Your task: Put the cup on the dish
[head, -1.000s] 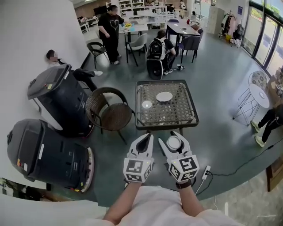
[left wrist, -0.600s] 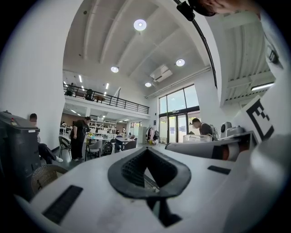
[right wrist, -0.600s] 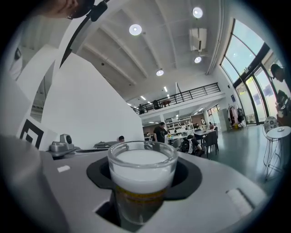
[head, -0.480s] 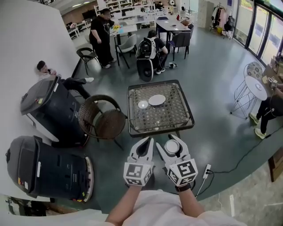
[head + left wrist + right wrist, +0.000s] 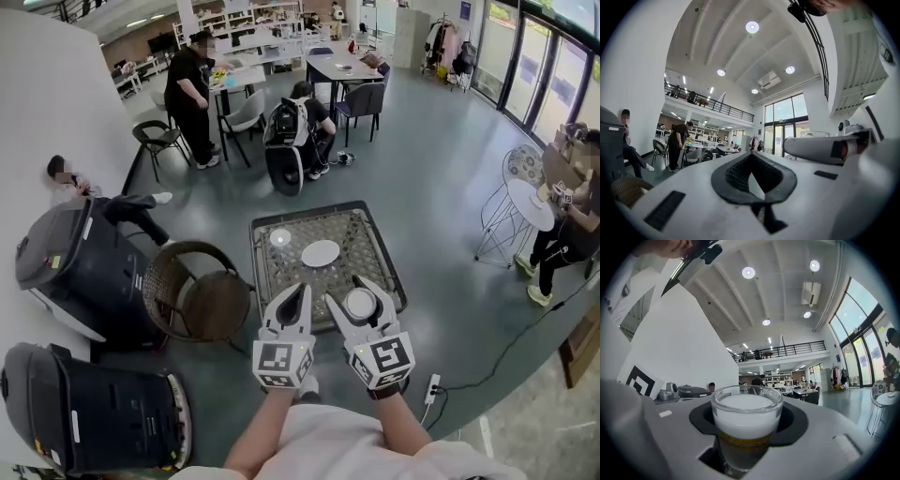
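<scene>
Clear glass cup [image 5: 746, 427], glossy white dish [image 5: 321, 253]

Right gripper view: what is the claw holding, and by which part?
A clear glass cup with white contents, clamped round its lower body; its upper half stands free above.

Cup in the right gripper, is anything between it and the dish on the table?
Nothing visible. The dish lies bare on the table ahead of the cup; a small white object sits beside the dish, off that line.

Open office lounge: work tables [image 5: 342, 64], shelves [image 5: 223, 21], mezzanine railing [image 5: 783, 351], tall windows [image 5: 562, 89]
</scene>
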A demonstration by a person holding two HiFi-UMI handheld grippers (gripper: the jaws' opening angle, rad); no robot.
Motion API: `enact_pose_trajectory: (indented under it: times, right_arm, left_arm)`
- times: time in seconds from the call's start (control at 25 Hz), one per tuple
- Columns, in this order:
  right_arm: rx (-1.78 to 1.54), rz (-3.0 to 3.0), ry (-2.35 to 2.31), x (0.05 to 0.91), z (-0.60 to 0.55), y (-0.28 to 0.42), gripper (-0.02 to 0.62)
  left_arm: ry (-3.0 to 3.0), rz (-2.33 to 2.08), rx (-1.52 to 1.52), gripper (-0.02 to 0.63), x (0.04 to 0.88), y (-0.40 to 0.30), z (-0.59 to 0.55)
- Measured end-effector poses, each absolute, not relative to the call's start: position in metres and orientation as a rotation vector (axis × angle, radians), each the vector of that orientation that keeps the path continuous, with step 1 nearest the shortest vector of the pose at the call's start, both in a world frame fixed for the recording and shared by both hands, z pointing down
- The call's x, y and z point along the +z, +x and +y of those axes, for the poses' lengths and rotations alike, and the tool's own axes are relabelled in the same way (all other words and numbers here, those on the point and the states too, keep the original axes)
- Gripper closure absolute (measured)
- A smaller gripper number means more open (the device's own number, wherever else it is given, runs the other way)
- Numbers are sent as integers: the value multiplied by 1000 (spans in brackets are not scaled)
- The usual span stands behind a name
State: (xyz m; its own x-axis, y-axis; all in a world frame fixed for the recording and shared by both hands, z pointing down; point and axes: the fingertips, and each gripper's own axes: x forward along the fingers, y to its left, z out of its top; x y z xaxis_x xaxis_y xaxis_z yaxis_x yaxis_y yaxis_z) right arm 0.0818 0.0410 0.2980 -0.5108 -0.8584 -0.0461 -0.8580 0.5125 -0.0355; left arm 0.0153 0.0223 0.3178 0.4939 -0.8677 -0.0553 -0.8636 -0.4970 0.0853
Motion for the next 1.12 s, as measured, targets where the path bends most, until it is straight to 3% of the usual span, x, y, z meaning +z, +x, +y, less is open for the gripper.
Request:
enact_pose_trajectory:
  times: [0.32,1.12]
  right_arm:
    - [-3,2659,-1627,307,-57,67,356]
    - [-231,2752,-1628,420,-214,75,356]
  left_arm:
    - [2728,-1483,-154,601,317,4,-68]
    - [2504,-1456,-64,601,429,-5,-205]
